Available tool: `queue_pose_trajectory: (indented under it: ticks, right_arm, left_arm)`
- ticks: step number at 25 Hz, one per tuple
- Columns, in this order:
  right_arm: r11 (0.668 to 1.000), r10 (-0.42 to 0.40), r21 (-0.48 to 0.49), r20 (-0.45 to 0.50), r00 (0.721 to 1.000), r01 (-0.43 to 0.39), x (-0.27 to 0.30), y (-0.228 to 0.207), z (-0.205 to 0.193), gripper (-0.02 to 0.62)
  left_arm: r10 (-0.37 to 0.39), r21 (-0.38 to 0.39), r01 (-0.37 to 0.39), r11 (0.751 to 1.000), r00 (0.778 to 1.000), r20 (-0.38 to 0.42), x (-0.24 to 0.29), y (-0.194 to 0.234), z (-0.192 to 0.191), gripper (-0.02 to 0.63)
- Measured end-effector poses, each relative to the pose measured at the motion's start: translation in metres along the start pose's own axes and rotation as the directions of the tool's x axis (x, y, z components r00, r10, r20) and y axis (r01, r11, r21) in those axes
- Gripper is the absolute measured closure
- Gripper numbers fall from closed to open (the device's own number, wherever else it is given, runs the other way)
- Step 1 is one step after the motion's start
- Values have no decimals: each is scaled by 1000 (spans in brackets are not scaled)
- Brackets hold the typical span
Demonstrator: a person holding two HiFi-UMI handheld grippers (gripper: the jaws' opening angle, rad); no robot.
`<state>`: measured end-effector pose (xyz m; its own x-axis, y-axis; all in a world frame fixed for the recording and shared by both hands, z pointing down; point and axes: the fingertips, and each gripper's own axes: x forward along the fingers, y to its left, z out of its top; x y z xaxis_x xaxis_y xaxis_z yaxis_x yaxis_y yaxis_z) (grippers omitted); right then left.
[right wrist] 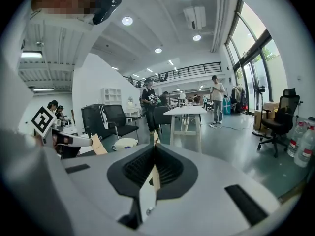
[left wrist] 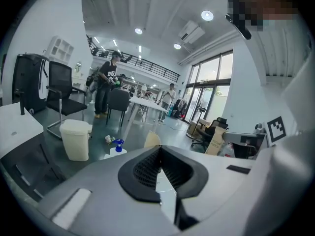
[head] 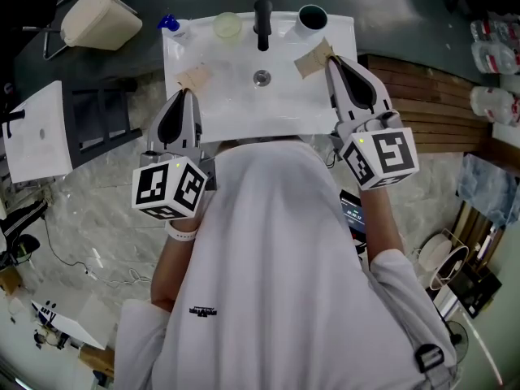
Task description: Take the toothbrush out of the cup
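A white cup (head: 312, 19) with a dark inside stands at the back right of the white washbasin (head: 244, 104), beside the black tap (head: 262, 23). No toothbrush shows in it from the head view. My left gripper (head: 185, 93) hangs over the basin's front left, jaws closed together and empty (left wrist: 158, 149). My right gripper (head: 331, 60) is over the basin's right edge, just in front of the cup and next to a brown tape patch (head: 313, 58); its jaws also meet with nothing between them (right wrist: 154, 144). Both gripper views look out level across the room, and neither shows the cup.
A pale green dish (head: 227, 25) and a blue-capped bottle (head: 169, 24) sit at the basin's back left. A cream bin (head: 97, 16) stands behind, a white panel (head: 36, 132) to the left, wooden slats (head: 431, 96) and water bottles (head: 496, 39) to the right. People stand far off (left wrist: 106, 87).
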<state>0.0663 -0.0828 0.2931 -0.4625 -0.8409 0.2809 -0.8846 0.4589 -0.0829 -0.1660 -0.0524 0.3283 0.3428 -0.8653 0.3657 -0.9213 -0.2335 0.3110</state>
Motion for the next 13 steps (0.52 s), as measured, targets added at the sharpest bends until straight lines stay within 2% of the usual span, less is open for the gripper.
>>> queue_pose_trajectory:
  ticks: [13]
  right_arm:
    - [1000,-1,0,0,1000,1,-7,-6,1,589]
  left_arm:
    - [-9,17,9,1000,1000,-8,5,-8,1,600]
